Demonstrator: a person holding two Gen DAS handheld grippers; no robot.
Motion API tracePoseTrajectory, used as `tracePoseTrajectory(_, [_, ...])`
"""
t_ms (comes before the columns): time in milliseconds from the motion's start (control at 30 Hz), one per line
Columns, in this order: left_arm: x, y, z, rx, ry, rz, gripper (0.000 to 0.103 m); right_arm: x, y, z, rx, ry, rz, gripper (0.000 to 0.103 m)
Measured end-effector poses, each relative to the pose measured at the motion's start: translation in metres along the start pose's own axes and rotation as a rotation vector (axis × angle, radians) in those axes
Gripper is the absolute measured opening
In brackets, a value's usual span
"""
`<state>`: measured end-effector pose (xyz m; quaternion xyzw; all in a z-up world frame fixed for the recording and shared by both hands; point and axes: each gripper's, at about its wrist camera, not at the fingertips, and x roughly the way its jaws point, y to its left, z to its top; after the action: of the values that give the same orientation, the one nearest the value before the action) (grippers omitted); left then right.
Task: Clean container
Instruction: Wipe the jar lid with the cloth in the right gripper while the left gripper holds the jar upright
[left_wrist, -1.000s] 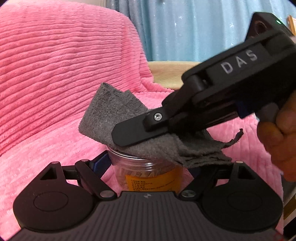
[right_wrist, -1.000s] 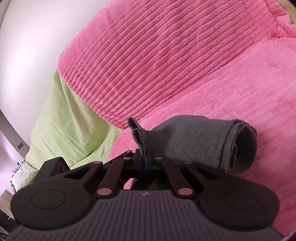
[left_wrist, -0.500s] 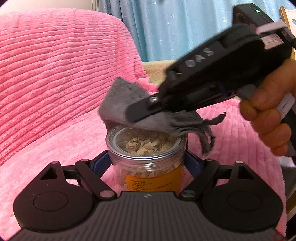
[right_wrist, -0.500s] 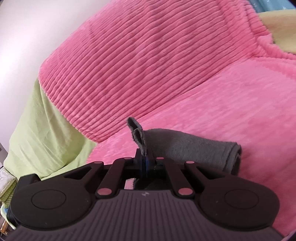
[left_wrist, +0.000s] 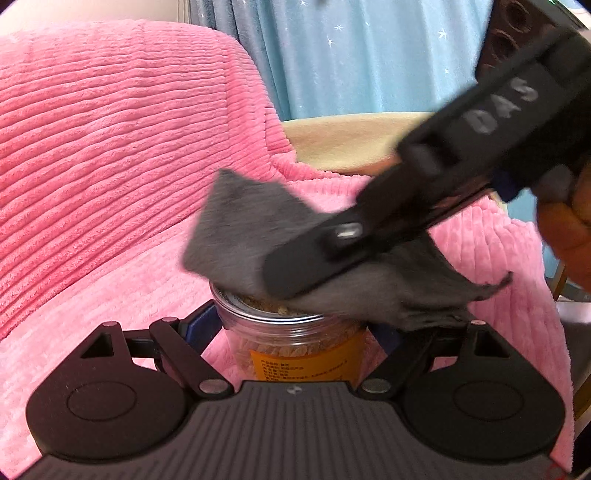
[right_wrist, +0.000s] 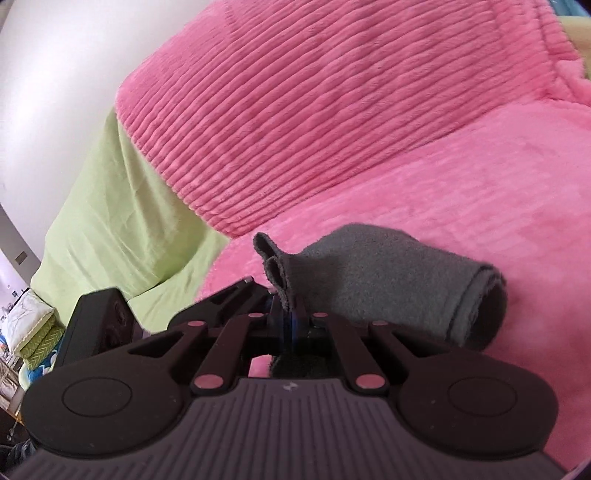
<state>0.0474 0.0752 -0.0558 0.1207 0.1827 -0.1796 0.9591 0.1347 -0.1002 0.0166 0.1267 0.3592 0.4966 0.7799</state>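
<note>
1. Jar (left_wrist: 295, 339): clear plastic with an orange label, upright, held between the two fingers of the left gripper (left_wrist: 295, 332), which are clamped on its sides. It stands over a pink ribbed blanket (left_wrist: 110, 184).
2. Left wrist view: the jar's mouth is open, with pale flaky contents visible inside. A grey cloth (left_wrist: 251, 236) lies across the right part of the rim. The right gripper (left_wrist: 280, 273) comes in from the upper right, blurred, its finger pressed on the cloth. A hand (left_wrist: 565, 229) grips its handle at the right edge. Blue curtain (left_wrist: 369, 55) behind.
3. Right wrist view: the right gripper (right_wrist: 290, 317) has its jaws pinched together on a fold of the cloth (right_wrist: 388, 280); the rest bulges forward in a loose roll. The jar is hidden here. Pink blanket (right_wrist: 332, 110) ahead, green sheet (right_wrist: 110, 214) to the left.
</note>
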Motion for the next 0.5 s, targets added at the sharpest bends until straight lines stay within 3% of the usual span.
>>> tracePoseTrajectory(200, [0.000, 0.000, 0.001, 0.007, 0.004, 0.002, 0.084, 0.019, -0.005, 0.011, 0.016, -0.050, -0.007, 0.000])
tracePoseTrajectory(400, [-0.002, -0.001, 0.001, 0.009, 0.003, -0.005, 0.084, 0.011, -0.010, 0.012, -0.015, -0.137, -0.144, 0.000])
tracePoseTrajectory(500, [-0.002, -0.001, 0.002, 0.008, 0.004, -0.008, 0.084, -0.002, -0.013, 0.009, -0.018, -0.132, -0.163, 0.000])
